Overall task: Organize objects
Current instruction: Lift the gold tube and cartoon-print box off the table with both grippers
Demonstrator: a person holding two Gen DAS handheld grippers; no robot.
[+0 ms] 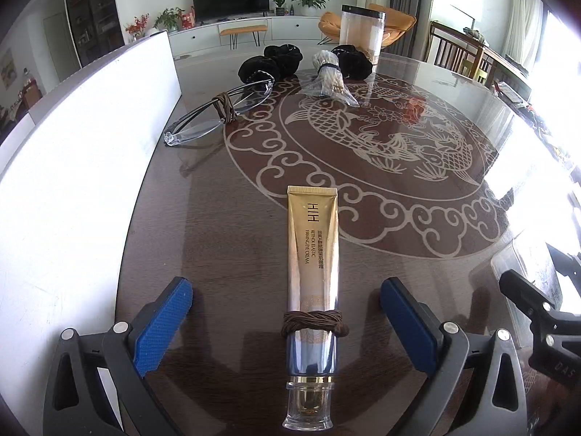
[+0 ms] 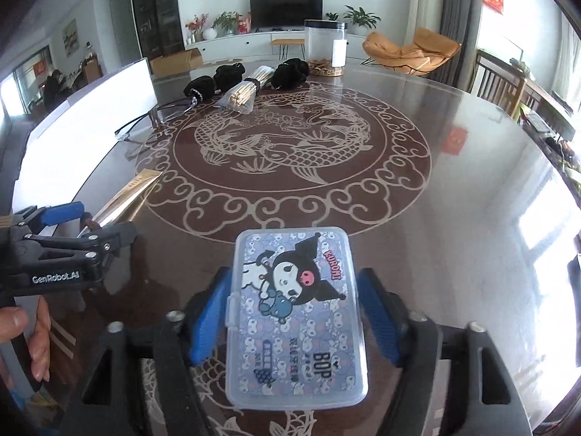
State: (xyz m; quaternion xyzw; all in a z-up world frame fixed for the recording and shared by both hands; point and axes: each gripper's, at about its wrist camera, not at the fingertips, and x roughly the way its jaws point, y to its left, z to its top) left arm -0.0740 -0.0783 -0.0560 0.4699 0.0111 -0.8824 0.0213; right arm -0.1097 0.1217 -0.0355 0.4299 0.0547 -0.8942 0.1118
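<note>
A gold eye-cream tube with a brown cord around it lies on the table between the fingers of my left gripper. The jaws are open and well apart from the tube. In the right wrist view the tube and the left gripper are at the left. My right gripper has its blue pads against the sides of a clear plastic box with a cartoon print, held low over the table.
A round glass-topped table with a fish pattern carries glasses tied with cord, a bag of sticks, black scrunchies and a clear jar. A white board stands along the left.
</note>
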